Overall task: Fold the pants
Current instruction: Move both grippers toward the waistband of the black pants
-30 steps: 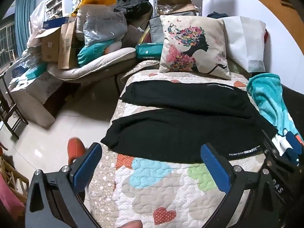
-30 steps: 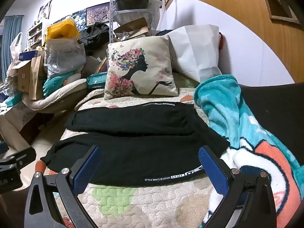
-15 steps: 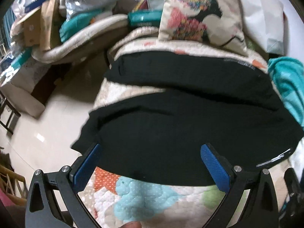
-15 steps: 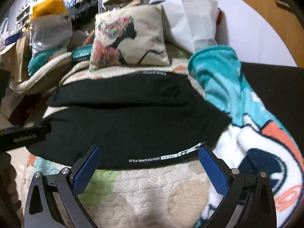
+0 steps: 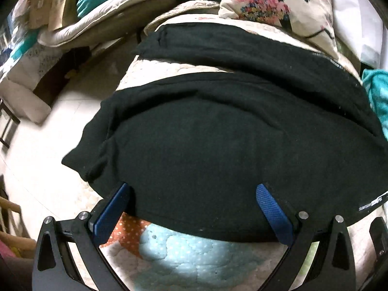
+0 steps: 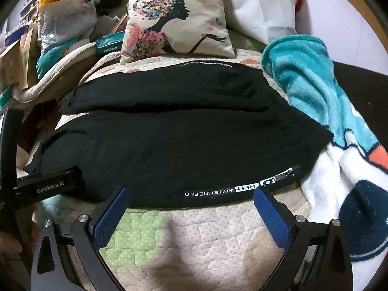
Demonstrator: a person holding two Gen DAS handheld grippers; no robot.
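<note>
1. Quilted bed cover (image 6: 206, 230) is serving as the work surface; clutter is piling up on the left, and a wall is showing behind on the right.
2. One pair of black pants (image 6: 174, 145) is lying flat across the quilt, its two legs running side by side toward the left with a strip of quilt between them.
3. One pillow (image 6: 174, 21) with a flower-haired silhouette print is sitting just behind the far leg; one teal blanket (image 6: 310, 77) is lying against the right end of the pants.
4. Two grippers are showing, each with two blue pads. Left gripper (image 5: 194, 206) is standing wide, pad tips touching the near hem of the near leg, nothing clamped.
5. Right gripper (image 6: 191, 206) is also standing wide, hovering just short of the near edge by the white-lettered strip (image 6: 232, 190).
6. Only the right view is showing the strip's text clearly, most of the blanket, and the left tool's body at the left.
7. Only the left view is showing the floor (image 5: 48, 169) and the leg ends hanging over the quilt's left side.
</note>
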